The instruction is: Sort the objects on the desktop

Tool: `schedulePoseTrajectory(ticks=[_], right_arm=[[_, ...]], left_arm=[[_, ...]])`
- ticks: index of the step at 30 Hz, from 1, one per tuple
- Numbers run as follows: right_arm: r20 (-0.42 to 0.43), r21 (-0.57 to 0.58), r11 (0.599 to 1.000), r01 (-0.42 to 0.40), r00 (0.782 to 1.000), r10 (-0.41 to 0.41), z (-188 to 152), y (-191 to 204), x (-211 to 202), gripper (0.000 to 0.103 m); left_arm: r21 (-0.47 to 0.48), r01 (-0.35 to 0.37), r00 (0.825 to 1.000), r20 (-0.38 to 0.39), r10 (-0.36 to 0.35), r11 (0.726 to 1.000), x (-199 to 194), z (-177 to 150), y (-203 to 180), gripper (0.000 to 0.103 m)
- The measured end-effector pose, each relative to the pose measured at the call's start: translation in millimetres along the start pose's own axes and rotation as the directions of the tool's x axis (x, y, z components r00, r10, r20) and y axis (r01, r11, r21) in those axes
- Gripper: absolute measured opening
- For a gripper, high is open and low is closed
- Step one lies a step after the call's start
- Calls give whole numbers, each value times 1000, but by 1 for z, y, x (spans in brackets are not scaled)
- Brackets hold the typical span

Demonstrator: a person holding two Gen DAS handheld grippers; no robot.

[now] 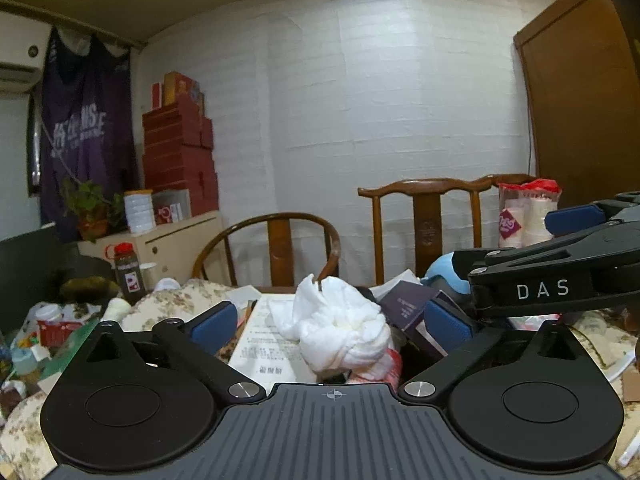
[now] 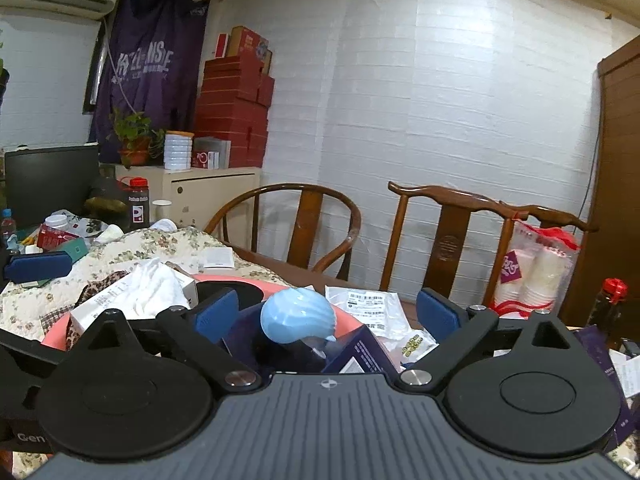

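Observation:
My left gripper [image 1: 331,326] stands open over the cluttered table. A crumpled white tissue [image 1: 340,332] lies between its blue pads, touching neither, on a printed sheet [image 1: 264,344]. A black finger [image 1: 540,288] of the other gripper crosses in from the right. In the right wrist view my right gripper [image 2: 327,314] is open too. A light blue face mask [image 2: 298,316] sits between its pads, apart from both, on dark purple boxes [image 2: 368,352] inside a pink basin [image 2: 224,279]. A white tissue box [image 2: 132,296] lies at the basin's left.
Two wooden chairs [image 2: 304,220] stand behind the table against the white wall. A bag of paper cups [image 2: 532,276] is at the right, a shipping pouch [image 2: 368,308] behind the basin. Bottles, a dark jar [image 2: 138,208] and small packets crowd the floral cloth [image 2: 160,244] at the left.

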State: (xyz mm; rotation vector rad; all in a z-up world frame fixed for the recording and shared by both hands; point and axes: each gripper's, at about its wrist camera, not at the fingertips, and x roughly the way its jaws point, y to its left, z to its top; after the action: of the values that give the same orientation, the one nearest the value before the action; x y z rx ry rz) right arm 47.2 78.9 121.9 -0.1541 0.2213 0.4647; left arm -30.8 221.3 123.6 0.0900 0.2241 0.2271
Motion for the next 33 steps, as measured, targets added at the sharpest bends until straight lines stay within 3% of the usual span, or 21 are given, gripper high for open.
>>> schedulePoseTrajectory(ticks=[10,25,30,33], right_arm=[[16,27,1000,14,1000,-14,-7,-4,-36,99],[57,67,995,74,995,-78,-43,-16,-104,102],[55,93,994,61,996,-66,-54,-17,-115,102],[47,95,993,66,996,-71,-59,-18,-118,102]], left_arm=[[-62,-18,999,-45,16,998,-25,-2,1,103],[-44,-69,996,-55,66,997,-71,-24,-20,103],[-23,-121,991,-64,120,992,-79,-28,-29,103],[-14,-119,990,-76,117,993,-82,-30,-32,103]])
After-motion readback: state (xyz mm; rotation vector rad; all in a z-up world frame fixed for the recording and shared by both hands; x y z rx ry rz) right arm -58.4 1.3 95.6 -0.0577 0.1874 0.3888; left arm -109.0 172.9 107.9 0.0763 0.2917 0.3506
